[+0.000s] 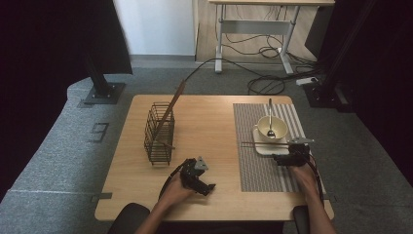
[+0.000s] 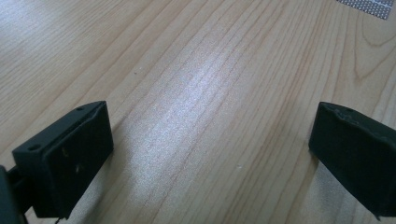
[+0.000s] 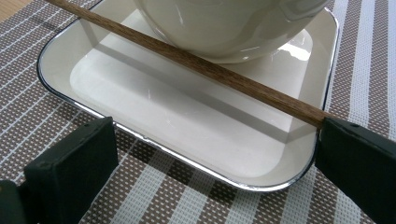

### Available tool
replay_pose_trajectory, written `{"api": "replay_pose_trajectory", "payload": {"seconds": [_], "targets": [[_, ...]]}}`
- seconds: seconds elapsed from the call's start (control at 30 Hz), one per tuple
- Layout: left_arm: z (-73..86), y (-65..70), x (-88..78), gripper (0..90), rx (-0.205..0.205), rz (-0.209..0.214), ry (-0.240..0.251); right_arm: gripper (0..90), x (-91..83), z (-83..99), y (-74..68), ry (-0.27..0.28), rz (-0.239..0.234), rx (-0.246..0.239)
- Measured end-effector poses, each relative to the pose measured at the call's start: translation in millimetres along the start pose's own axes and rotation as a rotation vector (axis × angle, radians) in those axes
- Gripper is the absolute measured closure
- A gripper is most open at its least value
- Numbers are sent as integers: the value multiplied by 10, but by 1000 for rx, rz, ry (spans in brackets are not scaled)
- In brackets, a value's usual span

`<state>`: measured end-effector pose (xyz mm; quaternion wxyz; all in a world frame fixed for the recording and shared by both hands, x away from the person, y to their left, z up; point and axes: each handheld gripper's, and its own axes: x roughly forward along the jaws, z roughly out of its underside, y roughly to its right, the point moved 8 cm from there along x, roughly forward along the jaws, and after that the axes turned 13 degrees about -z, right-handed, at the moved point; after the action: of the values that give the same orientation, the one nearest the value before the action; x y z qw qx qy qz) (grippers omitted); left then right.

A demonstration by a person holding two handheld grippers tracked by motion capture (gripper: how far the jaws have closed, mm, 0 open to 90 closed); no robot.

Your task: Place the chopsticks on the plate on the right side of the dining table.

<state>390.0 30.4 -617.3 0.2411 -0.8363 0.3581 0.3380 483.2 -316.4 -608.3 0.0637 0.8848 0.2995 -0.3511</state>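
Observation:
A cream bowl (image 1: 272,127) holding a metal spoon (image 1: 270,119) stands on a white square plate (image 1: 261,148) on the striped placemat (image 1: 258,170). Brown chopsticks (image 1: 263,143) lie across the plate's front rim. My right gripper (image 1: 281,157) sits low at the plate's near right corner. In the right gripper view it (image 3: 219,140) is open, the plate (image 3: 187,135) is just ahead, and the end of one chopstick (image 3: 210,70) meets the right jaw. My left gripper (image 1: 207,187) is near the table's front edge and is open (image 2: 212,126) over bare wood.
A black wire basket (image 1: 159,132) stands on the left half of the wooden table (image 1: 209,122), with a long wooden stick (image 1: 171,107) leaning out of it. A corner of the placemat (image 2: 369,5) shows beyond the left gripper. Carpet, cables and a desk lie behind.

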Motion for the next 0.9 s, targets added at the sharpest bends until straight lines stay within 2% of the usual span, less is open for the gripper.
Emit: {"api": "replay_pose_trajectory", "payload": {"seconds": [0.53, 0.77, 0.9], "targets": [[0, 0, 0, 0, 0, 0, 0, 0, 3, 3, 24, 8, -25, 4], [0, 0, 0, 0, 0, 0, 0, 0, -8, 2, 15, -2, -17, -12], [0, 0, 0, 0, 0, 0, 0, 0, -69, -3, 5, 12, -17, -9]]}}
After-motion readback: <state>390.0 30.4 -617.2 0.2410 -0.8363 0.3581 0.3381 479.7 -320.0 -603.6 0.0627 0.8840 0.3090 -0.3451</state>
